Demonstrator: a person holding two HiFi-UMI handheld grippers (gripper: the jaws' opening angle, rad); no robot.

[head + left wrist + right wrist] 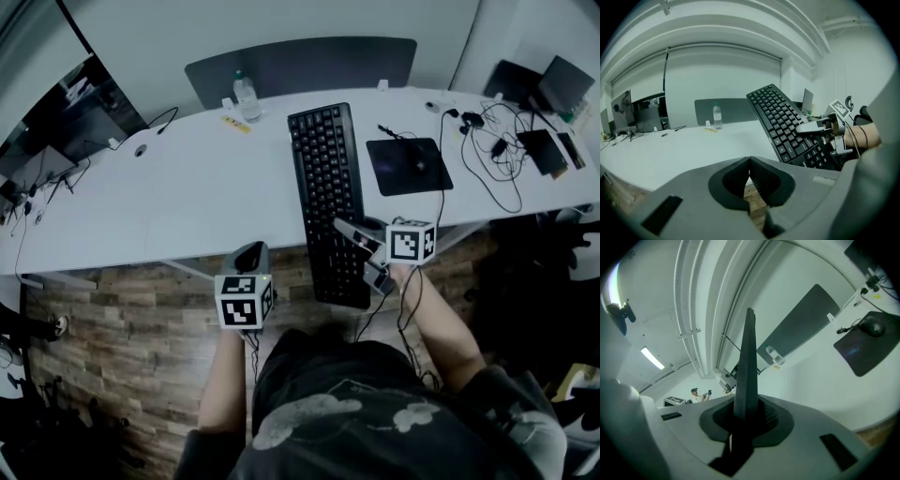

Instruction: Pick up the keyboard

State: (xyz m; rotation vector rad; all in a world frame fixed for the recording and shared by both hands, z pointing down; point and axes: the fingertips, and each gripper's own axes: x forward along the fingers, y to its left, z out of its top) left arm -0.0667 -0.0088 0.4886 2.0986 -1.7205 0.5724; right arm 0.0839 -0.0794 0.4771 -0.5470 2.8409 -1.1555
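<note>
A: Which step is this?
B: The grasp is made, I'd say. The right claw [369, 253] pinches the keyboard [326, 187] at its near end, which juts past the bench [169, 206] edge. The lift looks begun.
A: And the left claw [249, 255]?
B: Pressed together on nothing, off the bench over the floor.
A: Next?
B: Raise it level. With a grip at one end the far end may sag, so a second grip could help.
A: Do the views differ?
B: The left gripper view shows it slanted up above the bench. The right gripper view shows only a thin edge between its jaws, plus the mouse [873, 326].
</note>
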